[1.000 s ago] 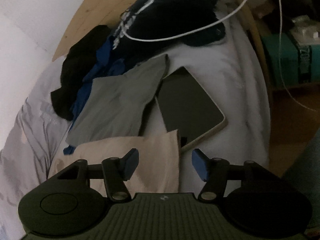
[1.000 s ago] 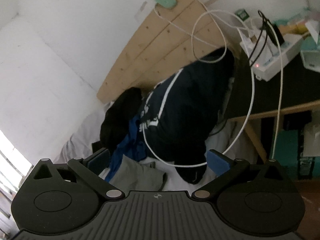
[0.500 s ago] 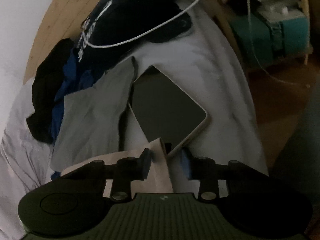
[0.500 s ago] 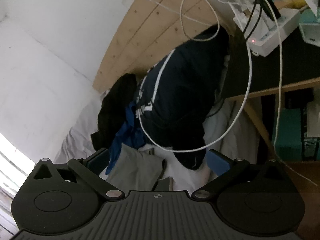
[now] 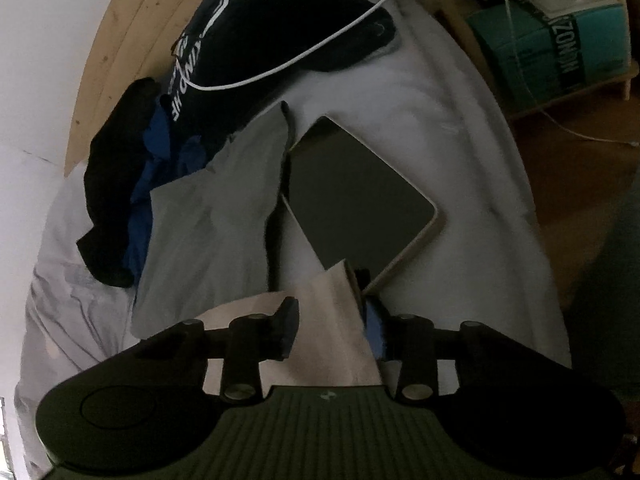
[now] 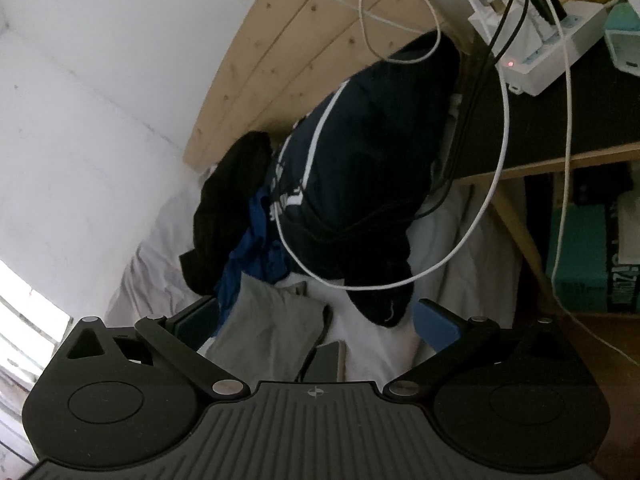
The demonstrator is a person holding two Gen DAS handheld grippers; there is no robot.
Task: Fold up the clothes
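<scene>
The left gripper [image 5: 332, 330] has just been closing and pinches a beige cloth [image 5: 320, 316]; a tablet [image 5: 360, 196] lies at one o'clock. The right gripper [image 6: 316, 322] gapes empty.

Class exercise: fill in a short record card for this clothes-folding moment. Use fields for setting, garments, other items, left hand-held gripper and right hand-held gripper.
setting: bed with pale cover
garments: beige cloth; grey garment; navy garment; black garment
other items: tablet beside grey garment; white cable looped over navy garment
left hand-held gripper: jaws have just been closing, beige cloth between them
right hand-held gripper: open, holding nothing
</scene>
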